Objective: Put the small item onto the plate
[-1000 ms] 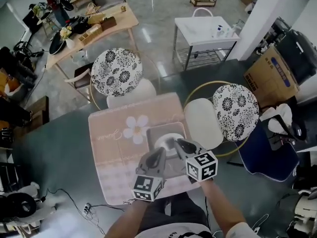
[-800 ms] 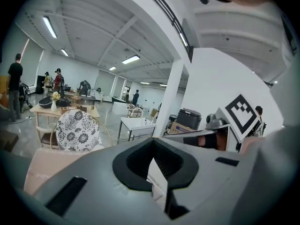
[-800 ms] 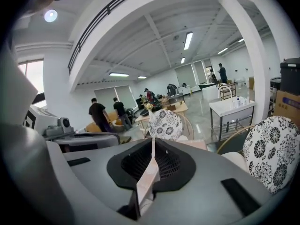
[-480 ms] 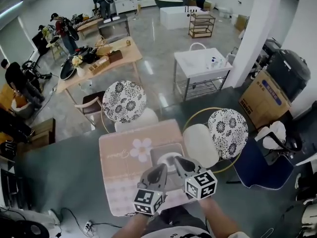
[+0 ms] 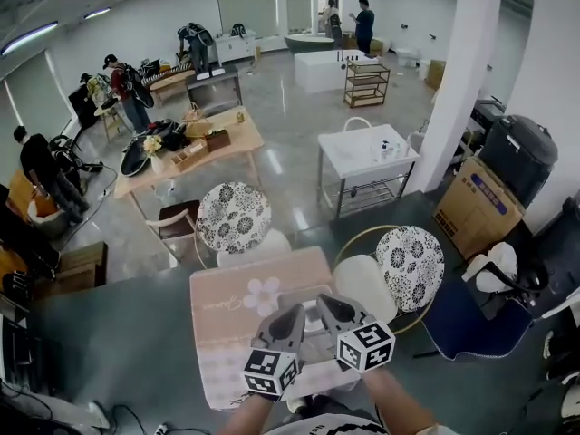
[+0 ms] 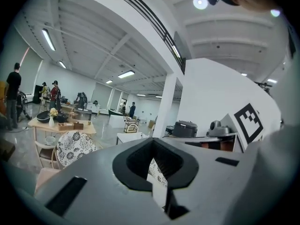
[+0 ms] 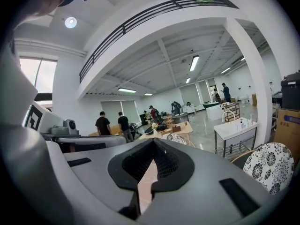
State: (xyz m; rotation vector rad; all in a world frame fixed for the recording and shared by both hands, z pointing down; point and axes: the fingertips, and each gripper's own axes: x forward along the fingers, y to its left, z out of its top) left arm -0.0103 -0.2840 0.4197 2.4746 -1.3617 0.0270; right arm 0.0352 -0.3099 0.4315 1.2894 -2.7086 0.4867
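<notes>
On the table's pink cloth [image 5: 231, 311] lies a grey square mat with a pale round plate [image 5: 317, 323], mostly covered by the grippers. My left gripper [image 5: 292, 315] and right gripper [image 5: 324, 303] hover side by side just above it, tips pointing away from me. In the left gripper view the left gripper [image 6: 156, 175] is shut with nothing between its pads. In the right gripper view the right gripper [image 7: 144, 175] is likewise shut and empty. Both gripper cameras look out level across the room. No small item shows in any view.
Two chairs with black-and-white patterned backs [image 5: 234, 216] [image 5: 410, 265] stand at the table's far side and right, with a white seat cushion [image 5: 364, 284] close to the right edge. Beyond are a white metal table [image 5: 367, 157], a wooden table [image 5: 195, 152], cardboard boxes and several people.
The head view has tilted up and shows more of the room. Both grippers stay together over the plate, now lower in the picture.
</notes>
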